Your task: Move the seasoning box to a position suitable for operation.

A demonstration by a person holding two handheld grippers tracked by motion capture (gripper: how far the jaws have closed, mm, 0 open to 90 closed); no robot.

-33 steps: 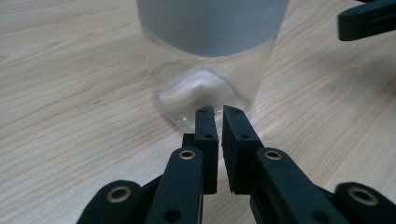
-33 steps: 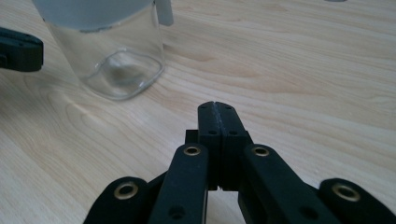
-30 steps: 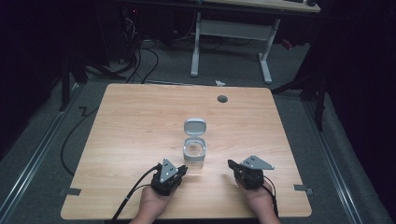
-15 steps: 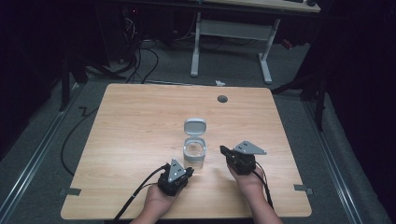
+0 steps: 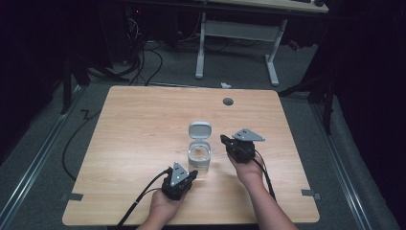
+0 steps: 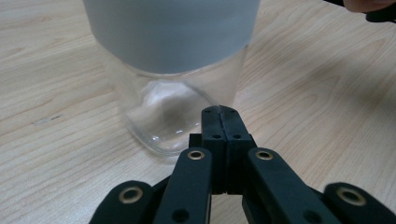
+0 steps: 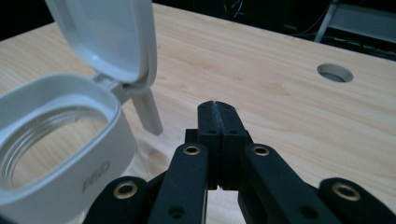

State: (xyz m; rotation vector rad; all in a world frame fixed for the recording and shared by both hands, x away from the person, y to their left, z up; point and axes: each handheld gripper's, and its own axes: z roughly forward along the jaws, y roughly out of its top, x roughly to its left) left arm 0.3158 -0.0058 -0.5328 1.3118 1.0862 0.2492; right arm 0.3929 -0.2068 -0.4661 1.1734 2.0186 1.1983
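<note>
The glass jar (image 5: pixel 199 158) stands between both pressed-together tongs, left (image 5: pixel 191 176) seemingly just short of touching, right (image 5: pixel 224 140) beside its rim.

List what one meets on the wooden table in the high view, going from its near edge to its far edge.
Left tool → clear glass jar with a grey collar and an open grey flip lid → round grey cable hole.

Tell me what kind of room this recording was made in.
Probably a lab or recording workspace, not a home: a bare wooden table with a cable hole, loose cables on the grey floor, a second desk frame behind, and dark surroundings.
</note>
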